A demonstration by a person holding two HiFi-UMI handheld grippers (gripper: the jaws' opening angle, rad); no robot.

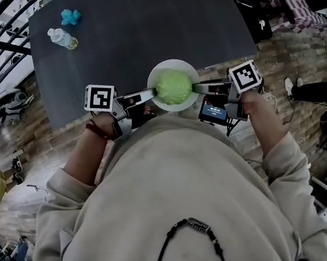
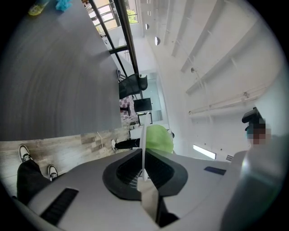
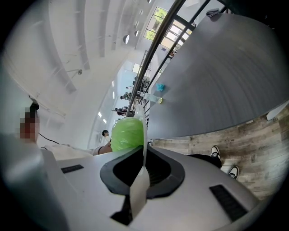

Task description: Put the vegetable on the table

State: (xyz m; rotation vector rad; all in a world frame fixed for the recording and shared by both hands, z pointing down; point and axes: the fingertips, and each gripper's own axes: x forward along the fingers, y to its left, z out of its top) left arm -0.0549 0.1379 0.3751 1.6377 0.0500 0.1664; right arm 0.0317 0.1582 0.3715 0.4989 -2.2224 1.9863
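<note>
1. Dark grey table (image 1: 140, 35) fills the upper part of the head view, standing on a floor (image 1: 43, 165) of wood-look planks. A clear bottle (image 1: 62, 38) and a small blue object (image 1: 70, 16) lie near its far left corner, well apart from the work area.
2. The vegetable (image 1: 173, 86), a round pale-green head, sits in a white plate (image 1: 170, 64). The plate is held in the air in front of the person's chest and overlaps the table's near edge in the head view.
3. The left gripper (image 1: 150, 92) is closed on the plate's left rim. Its own view shows the thin white rim (image 2: 143, 149) edge-on between the nearly closed jaws, with the vegetable (image 2: 159, 139) just beyond.
4. The right gripper (image 1: 196, 87) is clamped on the opposite rim (image 3: 143, 135) in the same manner, with the vegetable (image 3: 127, 134) behind it.
5. Judgement: gripping opposite sides keeps the plate level, so the loose, round vegetable does not roll off.
6. Judgement: the plate is not yet set down. The near half of the table offers an unobstructed landing area.
</note>
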